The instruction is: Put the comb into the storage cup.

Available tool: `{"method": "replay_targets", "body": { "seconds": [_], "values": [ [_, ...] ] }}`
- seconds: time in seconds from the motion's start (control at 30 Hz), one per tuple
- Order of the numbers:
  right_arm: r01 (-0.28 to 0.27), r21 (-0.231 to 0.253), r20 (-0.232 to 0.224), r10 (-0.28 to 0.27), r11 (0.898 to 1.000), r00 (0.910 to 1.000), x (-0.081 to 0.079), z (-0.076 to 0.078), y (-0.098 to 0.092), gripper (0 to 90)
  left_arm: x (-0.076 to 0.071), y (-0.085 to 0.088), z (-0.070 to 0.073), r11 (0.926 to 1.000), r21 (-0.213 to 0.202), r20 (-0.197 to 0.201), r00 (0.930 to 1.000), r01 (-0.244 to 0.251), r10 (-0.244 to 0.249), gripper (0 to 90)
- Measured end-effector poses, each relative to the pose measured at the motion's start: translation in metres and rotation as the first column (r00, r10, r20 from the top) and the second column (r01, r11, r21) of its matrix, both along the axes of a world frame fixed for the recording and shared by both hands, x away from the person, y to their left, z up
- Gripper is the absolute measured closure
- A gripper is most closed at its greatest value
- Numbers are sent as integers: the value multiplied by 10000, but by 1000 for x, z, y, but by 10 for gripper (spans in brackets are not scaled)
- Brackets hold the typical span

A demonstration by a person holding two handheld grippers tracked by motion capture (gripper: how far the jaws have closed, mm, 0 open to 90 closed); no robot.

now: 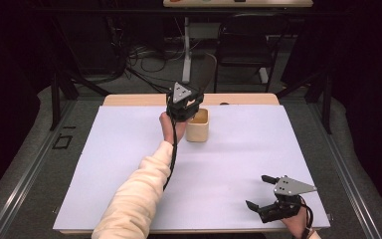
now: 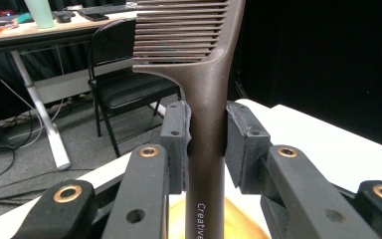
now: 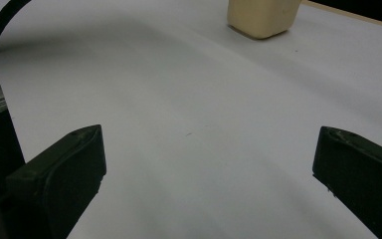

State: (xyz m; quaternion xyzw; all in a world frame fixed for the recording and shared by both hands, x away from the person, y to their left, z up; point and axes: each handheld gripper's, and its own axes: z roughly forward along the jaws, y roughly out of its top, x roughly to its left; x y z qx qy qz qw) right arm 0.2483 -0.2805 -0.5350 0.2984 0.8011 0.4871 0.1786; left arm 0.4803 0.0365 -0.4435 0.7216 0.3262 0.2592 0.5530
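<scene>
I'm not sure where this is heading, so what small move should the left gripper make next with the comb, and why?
Probably lower it a little. The left gripper is shut on the brown comb by its handle, teeth up, right over the beige cup, with the handle's end pointing down toward the cup. The right gripper rests open, far off.

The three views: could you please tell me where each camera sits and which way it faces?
High view: above the person's side, looking forward and down on the table; forearm, hands, left tool and right tool show.
Left gripper view: on the left tool, looking along its pads, shut on a comb, toward a chair.
Right gripper view: on the right tool, low over the table, jaws wide apart.
Shared: high and right gripper views both show the cup.
</scene>
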Motion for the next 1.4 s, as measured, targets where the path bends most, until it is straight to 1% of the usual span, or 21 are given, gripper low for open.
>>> {"method": "replay_targets", "body": {
  "seconds": [0.5,0.73,1.1,1.4],
  "values": [
    [20,15,-19,-20,10000,10000,0,0,0,0,5,-1,-5,9998,174,-138,9999,29,-26,721],
    [14,10,-18,-14,10000,10000,0,0,0,0,7,-3,-7,9994,329,-210,9997,101,-95,721],
    [7,9,-13,-7,10000,10000,0,0,0,0,9,-5,-9,9986,458,-347,9991,254,-238,721],
    [19,10,-32,-19,10000,10000,0,0,0,0,10,-6,-11,9984,493,-453,9986,289,-266,721]
  ]
}}
